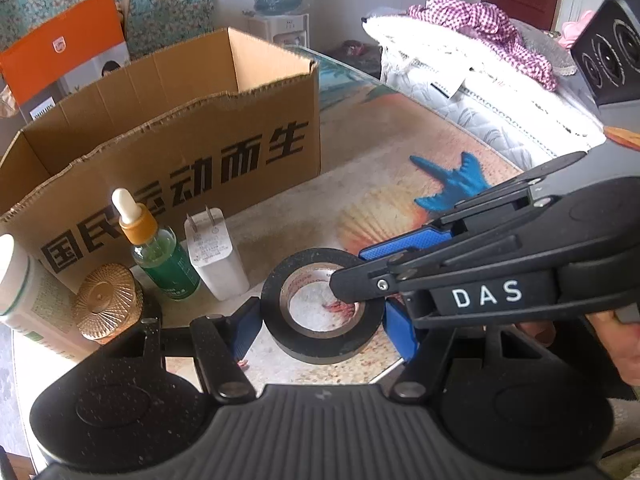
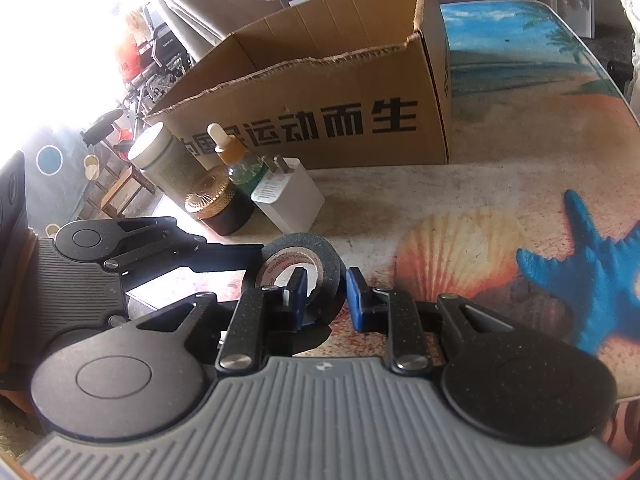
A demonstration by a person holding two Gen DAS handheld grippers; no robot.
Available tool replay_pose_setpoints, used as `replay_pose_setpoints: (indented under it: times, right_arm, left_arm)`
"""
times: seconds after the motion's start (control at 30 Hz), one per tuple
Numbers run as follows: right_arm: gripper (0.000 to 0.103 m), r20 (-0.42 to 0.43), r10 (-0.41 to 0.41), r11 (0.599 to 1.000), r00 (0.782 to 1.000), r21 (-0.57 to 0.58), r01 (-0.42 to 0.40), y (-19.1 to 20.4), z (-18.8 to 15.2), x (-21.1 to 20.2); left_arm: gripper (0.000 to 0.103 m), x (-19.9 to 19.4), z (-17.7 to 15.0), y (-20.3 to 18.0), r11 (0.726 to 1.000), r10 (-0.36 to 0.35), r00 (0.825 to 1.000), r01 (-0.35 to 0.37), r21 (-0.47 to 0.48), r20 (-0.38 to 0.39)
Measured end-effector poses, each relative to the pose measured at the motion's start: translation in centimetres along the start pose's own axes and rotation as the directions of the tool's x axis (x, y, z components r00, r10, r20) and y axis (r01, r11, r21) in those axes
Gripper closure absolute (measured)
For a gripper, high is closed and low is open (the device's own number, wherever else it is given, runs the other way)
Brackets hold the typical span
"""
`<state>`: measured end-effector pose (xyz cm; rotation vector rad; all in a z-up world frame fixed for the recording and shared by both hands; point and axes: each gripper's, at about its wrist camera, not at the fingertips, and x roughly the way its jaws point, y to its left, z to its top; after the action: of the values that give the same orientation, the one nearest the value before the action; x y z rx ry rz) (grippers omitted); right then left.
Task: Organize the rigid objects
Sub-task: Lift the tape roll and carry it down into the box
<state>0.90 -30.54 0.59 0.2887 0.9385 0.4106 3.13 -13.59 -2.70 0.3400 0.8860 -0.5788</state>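
Tape roll point(image 1: 320, 304): light, stiff ring. Left claw point(image 1: 320, 320) clamps its outer sides; right claw point(image 2: 326, 300) pinches its wall.

Harsh daylight is flooding in and washing out the room's left side in the right wrist view. A water dispenser point(image 1: 280, 28) is standing against the far wall, beside floral fabric point(image 1: 168, 4); a quilted white bed point(image 1: 492, 92) is lying past the beach-printed desk point(image 2: 520, 64)
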Motion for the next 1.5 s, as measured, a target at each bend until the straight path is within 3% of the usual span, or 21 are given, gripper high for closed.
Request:
replay_pose_setpoints:
  times: [0.33, 0.53, 0.63, 0.8, 1.0, 1.23, 1.5]
  right_arm:
    - [0.082, 0.144, -0.014, 0.993, 0.989, -0.115, 0.03, 3.4, 2.7, -5.2]
    - [0.082, 0.215, 0.018, 0.977, 0.976, -0.213, 0.029, 5.8, 8.1, -7.4]
    - [0.081, 0.207, 0.044, 0.97, 0.977, -0.243, 0.008, 6.2, 11.6, -6.9]
    - [0.081, 0.12, 0.067, 0.966, 0.99, -0.255, -0.035, 6.3, 18.3, -3.5]
    - [0.081, -0.086, 0.082, 0.979, 0.993, -0.181, -0.096, 4.6, 25.5, 4.3]
    - [0.082, -0.246, 0.09, 0.99, 0.965, -0.08, -0.112, 1.8, 28.7, 12.9]
    - [0.082, -0.31, 0.045, 0.995, 0.95, -0.067, -0.069, -0.1, 28.9, 18.7]
  left_arm:
    - [0.036, -6.0, 2.9, 0.9, 0.999, 0.037, 0.985, -0.037, -0.003, 0.167]
    - [0.036, -8.8, 6.7, 3.6, 0.998, 0.068, 0.968, -0.062, -0.032, 0.241]
    - [0.036, -9.0, 8.9, 5.9, 0.997, 0.073, 0.969, -0.063, -0.049, 0.236]
    - [0.036, -6.7, 12.5, 10.6, 0.995, 0.066, 0.987, -0.055, -0.081, 0.146]
    - [0.036, -0.5, 15.8, 16.8, 0.991, 0.015, 0.999, -0.021, -0.134, -0.046]
    - [0.036, 6.5, 17.2, 21.6, 0.982, -0.036, 0.975, -0.006, -0.19, -0.218]
    - [0.036, 12.0, 17.6, 23.1, 0.978, -0.029, 0.941, -0.043, -0.202, -0.338]
